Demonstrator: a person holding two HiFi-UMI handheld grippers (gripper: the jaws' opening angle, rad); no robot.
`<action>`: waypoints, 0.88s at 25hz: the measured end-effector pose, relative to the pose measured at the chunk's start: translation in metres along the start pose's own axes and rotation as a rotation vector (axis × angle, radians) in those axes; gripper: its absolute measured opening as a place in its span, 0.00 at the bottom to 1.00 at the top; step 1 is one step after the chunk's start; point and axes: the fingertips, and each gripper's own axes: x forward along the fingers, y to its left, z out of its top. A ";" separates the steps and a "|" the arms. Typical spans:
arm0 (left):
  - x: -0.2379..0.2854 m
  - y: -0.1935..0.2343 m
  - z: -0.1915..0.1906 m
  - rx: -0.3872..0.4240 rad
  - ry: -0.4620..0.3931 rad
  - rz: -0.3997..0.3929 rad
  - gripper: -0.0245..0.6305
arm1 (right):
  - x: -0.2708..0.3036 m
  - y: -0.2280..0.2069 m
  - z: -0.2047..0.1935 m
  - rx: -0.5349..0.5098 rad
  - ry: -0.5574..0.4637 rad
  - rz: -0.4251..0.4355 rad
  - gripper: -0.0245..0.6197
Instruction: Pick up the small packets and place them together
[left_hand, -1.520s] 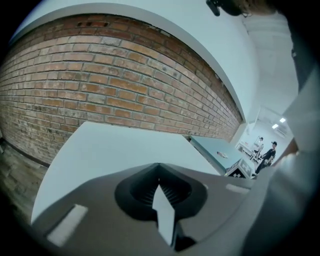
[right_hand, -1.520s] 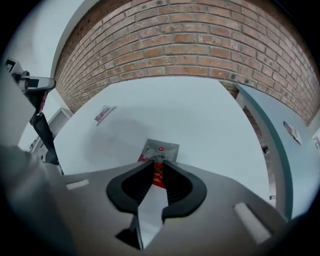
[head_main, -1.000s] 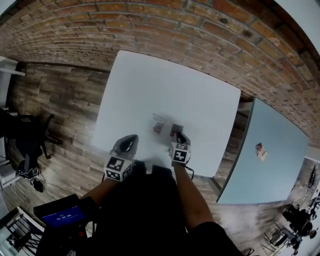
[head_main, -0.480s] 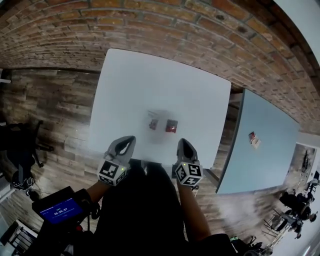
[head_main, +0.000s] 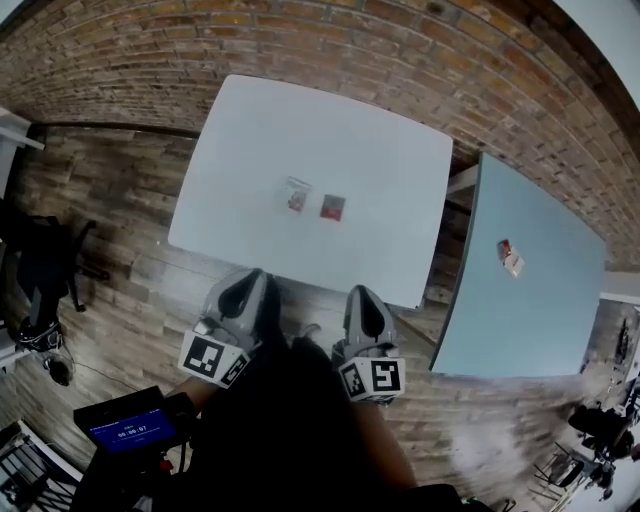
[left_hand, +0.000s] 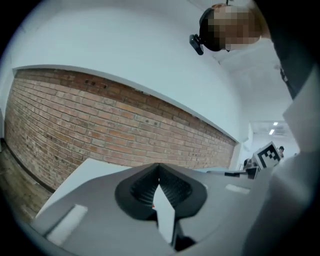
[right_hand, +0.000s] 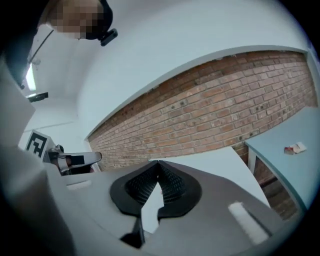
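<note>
Two small packets lie side by side on the white table (head_main: 330, 120): a pale one with red print (head_main: 297, 194) and a red one (head_main: 332, 207) just to its right, a small gap between them. Both grippers hang off the table's near edge, above the wooden floor. The left gripper (head_main: 254, 279) is shut and holds nothing; its jaws meet at the tip in the left gripper view (left_hand: 159, 166). The right gripper (head_main: 362, 296) is likewise shut and empty, its jaws closed in the right gripper view (right_hand: 158, 163). Neither touches a packet.
A light-blue table (head_main: 540, 320) stands to the right with another small packet (head_main: 509, 257) on it, also visible in the right gripper view (right_hand: 295, 148). A brick wall (head_main: 400, 40) runs behind the tables. A dark chair (head_main: 45, 275) is at the left.
The right gripper let go of the red packet beside the pale one and drew back. Both grippers have moved off the table toward the person.
</note>
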 end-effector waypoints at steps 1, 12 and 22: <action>-0.012 -0.014 0.004 0.007 -0.019 0.014 0.04 | -0.012 0.006 0.007 -0.021 -0.022 0.018 0.04; -0.073 -0.081 0.050 0.097 -0.175 0.000 0.04 | -0.093 0.066 0.082 -0.277 -0.223 0.065 0.04; -0.076 -0.077 0.053 0.144 -0.207 -0.024 0.04 | -0.089 0.054 0.090 -0.322 -0.230 0.016 0.04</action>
